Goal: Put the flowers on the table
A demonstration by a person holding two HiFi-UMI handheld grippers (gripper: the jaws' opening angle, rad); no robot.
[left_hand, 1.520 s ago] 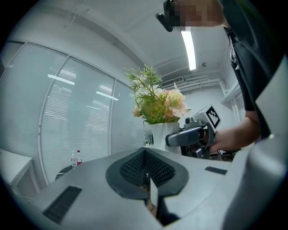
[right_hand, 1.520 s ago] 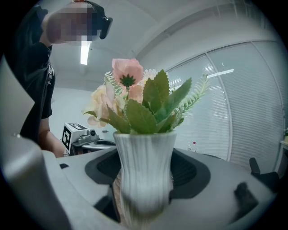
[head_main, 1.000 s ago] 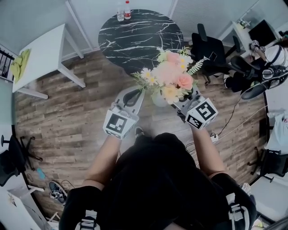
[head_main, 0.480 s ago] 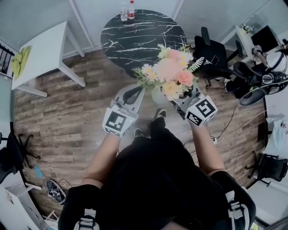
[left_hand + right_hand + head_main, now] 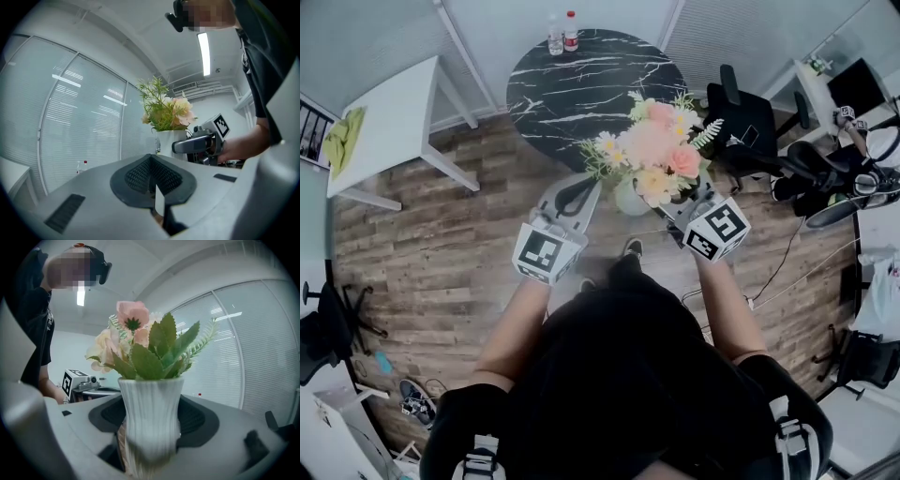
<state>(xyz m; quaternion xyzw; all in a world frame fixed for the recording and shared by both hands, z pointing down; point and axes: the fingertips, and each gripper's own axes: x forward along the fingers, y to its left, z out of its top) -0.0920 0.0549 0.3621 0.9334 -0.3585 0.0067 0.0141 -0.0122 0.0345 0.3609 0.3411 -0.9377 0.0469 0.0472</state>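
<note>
A bouquet of pink, peach and white flowers stands in a ribbed white vase, held in the air just short of the round black marble table. My right gripper is shut on the vase, its jaws pressed to both sides of the body below the flowers. My left gripper hangs to the left of the vase, apart from it. In the left gripper view the left gripper has its pads closed together with nothing between them, and the vase shows beyond.
Two bottles stand at the marble table's far edge. A white table is at the left, with a green cloth on it. Black office chairs crowd the right. Cables lie on the wood floor.
The person has stepped slightly toward the marble table. The vase stays in the right gripper, and the left gripper keeps its place beside it.
</note>
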